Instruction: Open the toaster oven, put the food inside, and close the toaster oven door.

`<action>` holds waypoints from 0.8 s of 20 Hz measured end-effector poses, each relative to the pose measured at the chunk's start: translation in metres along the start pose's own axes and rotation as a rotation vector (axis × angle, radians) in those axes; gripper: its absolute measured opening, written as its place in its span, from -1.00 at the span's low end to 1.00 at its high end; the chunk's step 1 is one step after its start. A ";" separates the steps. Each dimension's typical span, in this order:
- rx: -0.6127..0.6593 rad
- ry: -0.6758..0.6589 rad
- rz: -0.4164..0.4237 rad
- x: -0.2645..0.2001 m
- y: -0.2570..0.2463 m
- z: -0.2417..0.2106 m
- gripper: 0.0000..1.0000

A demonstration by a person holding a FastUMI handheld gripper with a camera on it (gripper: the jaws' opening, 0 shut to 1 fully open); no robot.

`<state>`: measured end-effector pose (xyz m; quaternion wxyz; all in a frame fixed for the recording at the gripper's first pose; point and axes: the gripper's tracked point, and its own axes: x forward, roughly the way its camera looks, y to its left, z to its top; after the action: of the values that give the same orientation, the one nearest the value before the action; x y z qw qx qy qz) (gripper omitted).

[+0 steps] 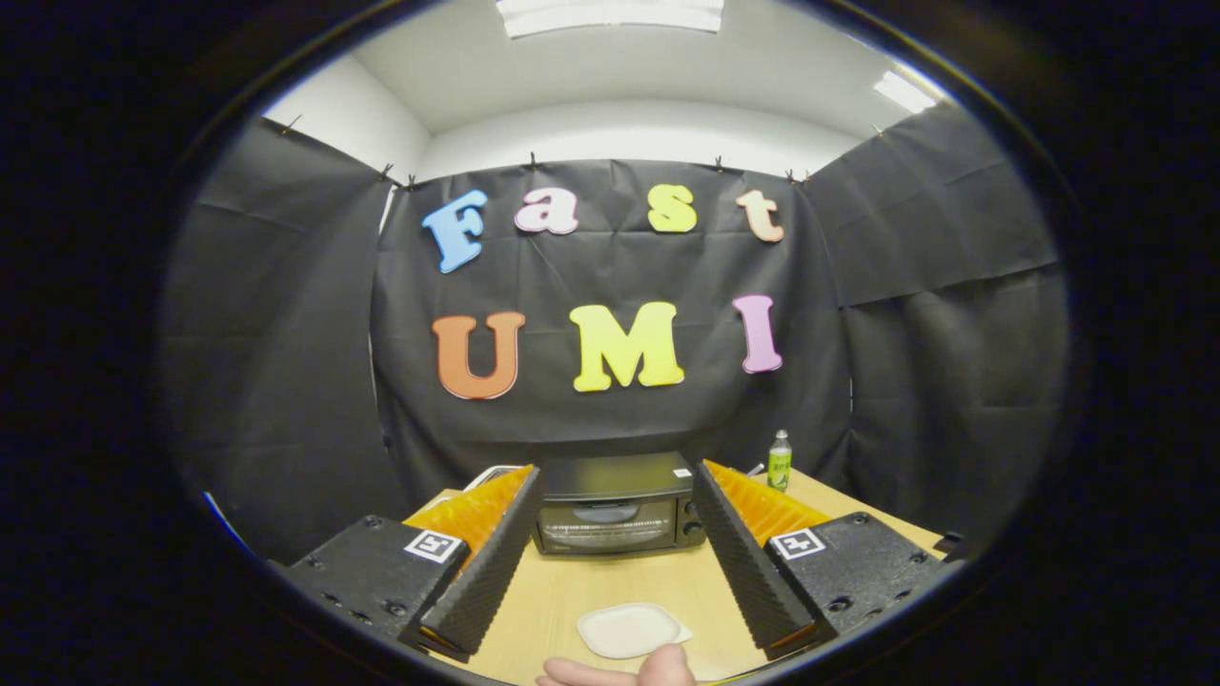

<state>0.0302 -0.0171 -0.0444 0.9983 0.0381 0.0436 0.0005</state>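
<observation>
The gripper (618,486) hovers with fingers spread apart and empty above the desk (591,586), the shut toaster oven (615,505) beyond them at the far edge, a white plate (629,629) near a hand (620,672) at the near edge, a green bottle (780,460) at the far right corner.

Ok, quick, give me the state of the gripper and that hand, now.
Gripper: jaws open, holding nothing, black toaster oven beyond them.
Hand: bare, beside the white plate; contact cannot be told.
</observation>
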 end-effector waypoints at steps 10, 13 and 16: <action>-0.038 0.018 0.012 0.000 0.015 -0.003 1.00; -0.062 0.014 -0.001 0.002 0.016 -0.003 1.00; -0.065 -0.009 -0.007 -0.002 0.018 0.001 1.00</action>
<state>0.0284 0.0012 -0.0416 0.9992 0.0054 0.0393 -0.0018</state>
